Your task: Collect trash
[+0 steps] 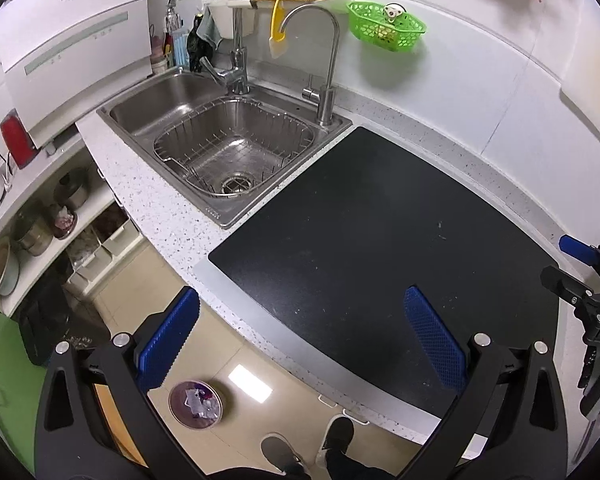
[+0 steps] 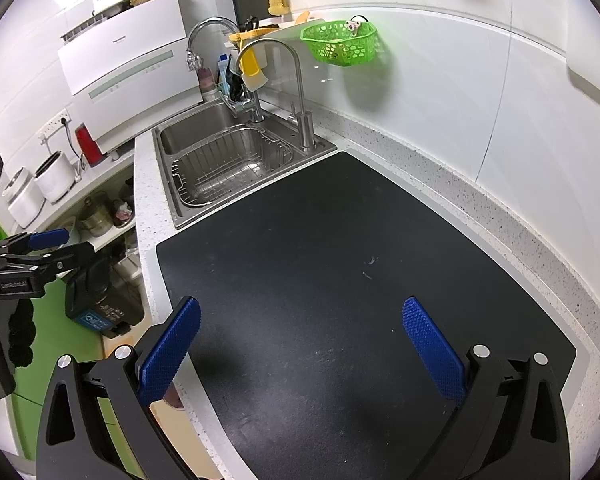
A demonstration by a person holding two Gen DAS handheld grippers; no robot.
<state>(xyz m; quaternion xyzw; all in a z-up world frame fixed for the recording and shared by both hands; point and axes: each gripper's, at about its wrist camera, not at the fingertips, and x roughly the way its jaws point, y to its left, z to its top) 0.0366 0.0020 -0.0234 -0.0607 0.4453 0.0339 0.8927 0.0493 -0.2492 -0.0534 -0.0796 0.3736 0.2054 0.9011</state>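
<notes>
Collection looks nearly finished: the black rectangular counter mat (image 2: 340, 280) carries only two tiny scraps (image 2: 370, 267) near its middle, while crumpled trash sits in one round bin (image 1: 196, 404) on the floor, near left. Left gripper (image 1: 300, 336) and right gripper (image 2: 300, 344) both gape wide, empty. Next move, probably: pinch those scraps.

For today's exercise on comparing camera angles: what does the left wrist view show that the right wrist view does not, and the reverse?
Only the left wrist view shows the round bin holding crumpled scraps on the floor and the person's grey shoes.

Only the right wrist view shows two white cylindrical appliances on the side counter and a black bin with a blue label.

Both show the steel sink with its wire basket, the green plastic basket and the black mat. Each gripper, left and right, is open.
</notes>
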